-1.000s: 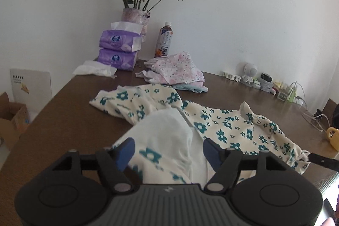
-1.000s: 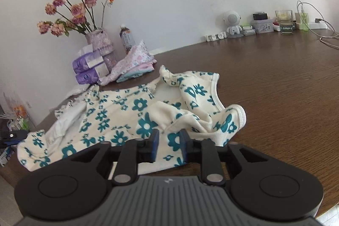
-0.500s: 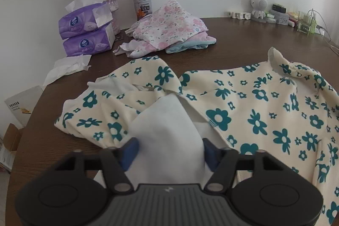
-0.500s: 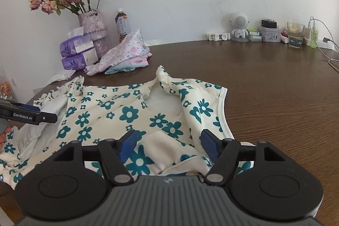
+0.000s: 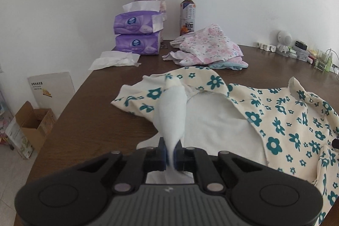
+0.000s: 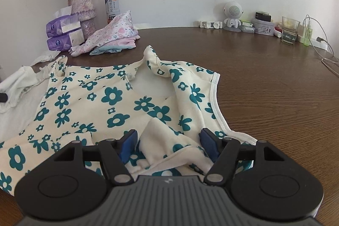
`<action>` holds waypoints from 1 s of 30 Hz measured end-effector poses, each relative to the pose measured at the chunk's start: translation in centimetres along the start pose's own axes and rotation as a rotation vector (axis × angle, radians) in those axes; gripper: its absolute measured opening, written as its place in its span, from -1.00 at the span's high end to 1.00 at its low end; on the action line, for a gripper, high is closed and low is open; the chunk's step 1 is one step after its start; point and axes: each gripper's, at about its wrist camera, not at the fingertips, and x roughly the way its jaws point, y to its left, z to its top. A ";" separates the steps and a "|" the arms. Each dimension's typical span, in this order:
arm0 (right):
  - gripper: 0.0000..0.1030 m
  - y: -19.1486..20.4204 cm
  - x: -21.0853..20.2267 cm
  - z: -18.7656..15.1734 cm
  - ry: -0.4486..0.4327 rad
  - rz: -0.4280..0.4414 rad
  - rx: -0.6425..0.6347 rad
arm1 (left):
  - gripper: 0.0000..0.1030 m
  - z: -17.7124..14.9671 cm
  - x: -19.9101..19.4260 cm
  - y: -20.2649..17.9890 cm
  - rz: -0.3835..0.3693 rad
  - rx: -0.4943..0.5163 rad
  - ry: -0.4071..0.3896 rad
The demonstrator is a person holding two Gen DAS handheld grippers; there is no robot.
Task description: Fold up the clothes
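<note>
Left wrist view, low centre: the left gripper [image 5: 170, 154] has its blue-padded fingers [image 5: 162, 153] pinched tight on a white fold of the cream garment with teal flower print [image 5: 281, 120], and the cloth rises from them as a narrow ridge toward mid-frame. Only this view shows the garment's plain white inner side lying open at centre, and, at far left off the worktop's edge, an open brown cardboard box [image 5: 31, 126] on the floor with a white printed card [image 5: 50, 88] against the wall.

Right wrist view shows the other end: the right gripper [image 6: 168, 146] has its fingers [image 6: 128, 144] spread wide on either side of a rumpled flap of the same garment [image 6: 114, 96], not squeezing it. The neck opening with its white ribbed trim sits mid-frame.

Both views show the dark brown wooden worktop [image 6: 275, 82] against a white wall. In the upper left stand a mottled vase of dried pink roses [image 6: 81, 7], two stacked purple tissue packs [image 5: 137, 34], a brown tea bottle [image 5: 187, 14] and a heap of pink floral clothes [image 5: 208, 46]. At upper right of the right wrist view are a small white robot figure [image 6: 232, 16], a clear glass [image 6: 290, 30] and white cables.
</note>
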 end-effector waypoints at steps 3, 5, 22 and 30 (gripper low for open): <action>-0.32 0.7 0.2 -0.1 -0.001 -0.029 -0.029 | 0.89 -1.1 -0.7 1.7 -0.008 -0.044 0.013; -0.33 0.6 0.2 0.0 0.000 -0.028 -0.023 | 0.89 -1.7 -1.3 2.4 -0.024 -0.071 0.019; -0.44 -0.1 0.2 -0.3 -0.020 -0.001 -0.025 | 0.73 -4.0 -3.2 2.5 0.018 -0.076 -0.002; -0.48 -0.3 0.2 -0.2 -0.020 0.009 -0.022 | 0.68 -4.5 -4.3 4.1 0.049 -0.157 -0.029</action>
